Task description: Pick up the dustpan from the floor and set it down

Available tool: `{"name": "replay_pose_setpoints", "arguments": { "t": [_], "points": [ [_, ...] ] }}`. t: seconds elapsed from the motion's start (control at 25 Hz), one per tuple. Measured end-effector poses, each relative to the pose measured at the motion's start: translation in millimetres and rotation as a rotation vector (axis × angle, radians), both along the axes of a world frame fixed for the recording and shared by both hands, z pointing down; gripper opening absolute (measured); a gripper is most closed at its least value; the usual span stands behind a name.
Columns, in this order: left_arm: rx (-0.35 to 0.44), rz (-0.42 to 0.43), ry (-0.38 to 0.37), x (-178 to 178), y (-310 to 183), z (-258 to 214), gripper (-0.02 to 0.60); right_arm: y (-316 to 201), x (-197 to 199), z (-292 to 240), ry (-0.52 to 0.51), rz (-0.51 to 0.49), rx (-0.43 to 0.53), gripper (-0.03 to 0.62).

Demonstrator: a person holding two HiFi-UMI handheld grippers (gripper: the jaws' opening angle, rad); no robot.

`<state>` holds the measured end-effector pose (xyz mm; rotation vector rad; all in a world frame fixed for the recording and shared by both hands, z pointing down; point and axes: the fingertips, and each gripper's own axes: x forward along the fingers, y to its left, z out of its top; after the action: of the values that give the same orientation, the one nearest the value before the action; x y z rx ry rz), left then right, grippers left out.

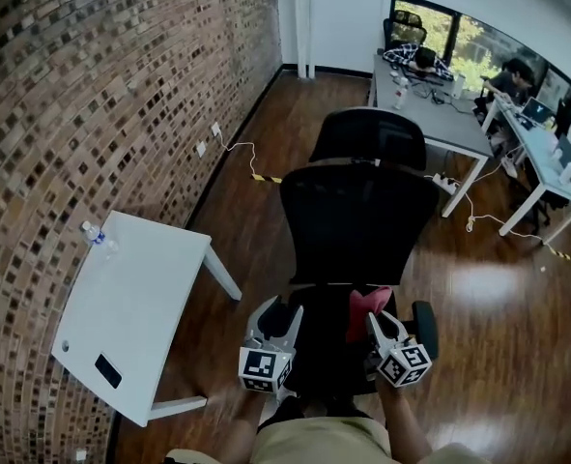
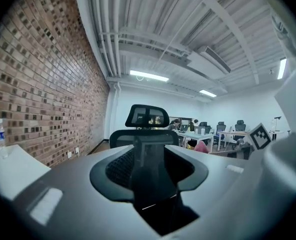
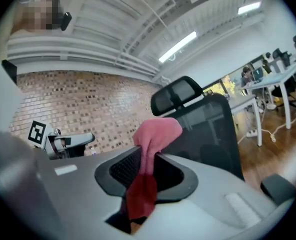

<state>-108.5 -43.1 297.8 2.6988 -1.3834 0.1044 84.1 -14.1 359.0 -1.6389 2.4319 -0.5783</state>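
Observation:
No dustpan shows in any view. My left gripper [image 1: 283, 319] is held low in front of the person, over the seat of a black office chair [image 1: 357, 216]; its jaws look shut with nothing between them [image 2: 149, 184]. My right gripper [image 1: 382, 322] is beside it on the right, shut on a red cloth [image 1: 367, 309]. In the right gripper view the cloth [image 3: 155, 134] sticks up above the jaws and hangs down between them [image 3: 142, 184]. Both grippers point toward the chair back.
A white table [image 1: 130, 307] stands at the left along the brick wall [image 1: 92, 85], with a water bottle [image 1: 94, 233] and a small black object [image 1: 108, 370] on it. Grey desks [image 1: 430, 114] with seated people are at the far right. Cables [image 1: 251, 167] lie on the wooden floor.

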Motion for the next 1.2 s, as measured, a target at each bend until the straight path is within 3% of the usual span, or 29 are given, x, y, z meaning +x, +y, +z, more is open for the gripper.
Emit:
{"name": "replay_pose_setpoints", "arguments": {
  "t": [0.2, 0.4, 0.56, 0.76, 1.04, 1.2],
  "points": [
    [0.108, 0.011, 0.011, -24, 14, -58, 0.166, 0, -48, -94, 0.101, -0.042, 0.209, 0.083],
    [0.158, 0.021, 0.045, -51, 25, -79, 0.166, 17, -84, -132, 0.168, -0.045, 0.302, 0.083],
    [0.194, 0.037, 0.032, -58, 27, -88, 0.166, 24, -83, -134, 0.185, -0.001, 0.306, 0.083],
    [0.172, 0.052, 0.05, -63, 26, -72, 0.166, 37, -71, -118, 0.187, 0.058, 0.248, 0.083],
    [0.102, 0.058, 0.072, -62, 30, -50, 0.169, 46, -74, -113, 0.218, 0.031, 0.209, 0.083],
    [0.134, 0.038, 0.053, -59, 34, -58, 0.172, 52, -71, -118, 0.204, 0.012, 0.233, 0.083]
  ]
}}
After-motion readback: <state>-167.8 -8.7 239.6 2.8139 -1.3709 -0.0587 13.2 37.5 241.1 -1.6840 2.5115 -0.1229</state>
